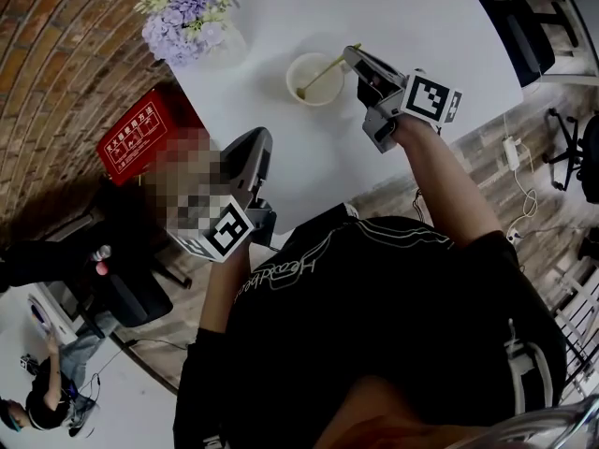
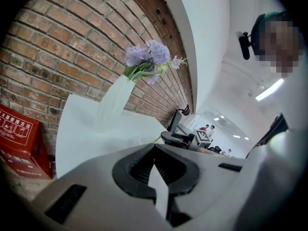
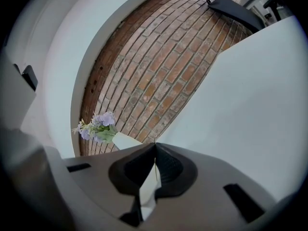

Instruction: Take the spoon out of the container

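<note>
A white round container (image 1: 315, 79) stands on the white table (image 1: 309, 157). A thin yellowish spoon (image 1: 323, 70) leans in it, handle pointing up and right. My right gripper (image 1: 352, 56) is at the handle's far end, just right of the container, shut on the spoon. In the right gripper view the jaws of the right gripper (image 3: 155, 147) are pressed together with a thin sliver of handle between them. My left gripper (image 1: 256, 142) hovers over the table's near edge, shut and empty; in its own view the left gripper (image 2: 156, 148) has nothing between its jaws.
A white vase of purple flowers (image 1: 185, 12) stands at the table's far left, also in the left gripper view (image 2: 144, 61). A red box (image 1: 136, 135) sits on the floor by the brick wall. Office chairs (image 1: 524, 26) stand right of the table.
</note>
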The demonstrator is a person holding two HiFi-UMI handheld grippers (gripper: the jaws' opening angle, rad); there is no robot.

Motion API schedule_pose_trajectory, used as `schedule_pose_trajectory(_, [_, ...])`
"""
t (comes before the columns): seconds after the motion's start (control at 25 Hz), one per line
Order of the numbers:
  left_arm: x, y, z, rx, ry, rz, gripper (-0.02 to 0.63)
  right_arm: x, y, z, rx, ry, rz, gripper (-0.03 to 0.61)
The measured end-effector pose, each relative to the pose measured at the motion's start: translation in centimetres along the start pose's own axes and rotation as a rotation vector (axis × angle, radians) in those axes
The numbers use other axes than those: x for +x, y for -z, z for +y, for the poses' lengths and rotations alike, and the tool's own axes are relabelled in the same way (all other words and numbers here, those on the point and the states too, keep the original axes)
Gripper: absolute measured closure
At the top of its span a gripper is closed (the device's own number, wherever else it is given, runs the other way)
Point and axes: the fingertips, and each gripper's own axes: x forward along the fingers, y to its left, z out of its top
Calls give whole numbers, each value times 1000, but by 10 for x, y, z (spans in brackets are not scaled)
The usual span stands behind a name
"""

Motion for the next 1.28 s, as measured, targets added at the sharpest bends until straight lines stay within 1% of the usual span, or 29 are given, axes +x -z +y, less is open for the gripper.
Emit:
schedule_pose_trajectory(0.16, [-9,3,-5,-2,-9,-12,609,-3,-3,11,-23,-33,-13,580])
schedule_pose_trajectory(0.36, [-23,8,-13,-1,-18,-40,609,-17,-11,24,-92,-20,-46,580])
schedule_pose_trajectory(0.48, [-29,10,-25,8,-18,-59,609,-31,-19,42,-128,-54,-88,580])
schedule_pose_trajectory(0.64, [-39,15,-43,22,-12,-73,609,-54,-22,79,-257,-115,-121,580])
schedule_pose_trajectory(0.8, [-48,23,-62,39,-9,-83,609,-83,-24,110,-308,-166,-158,580])
schedule_pose_trajectory(1.0, [-71,40,-106,83,6,-122,609,-150,-3,149,-372,-230,-182,580])
schedule_pose_trajectory(1.08, [-77,40,-115,90,6,-138,609,-168,3,158,-390,-244,-183,580])
schedule_pose_trajectory(1.2, [-82,36,-125,104,8,-153,609,-185,16,167,-403,-270,-151,580])
schedule_pose_trajectory(1.28, [-87,39,-138,127,12,-160,609,-199,29,173,-463,-272,-111,580])
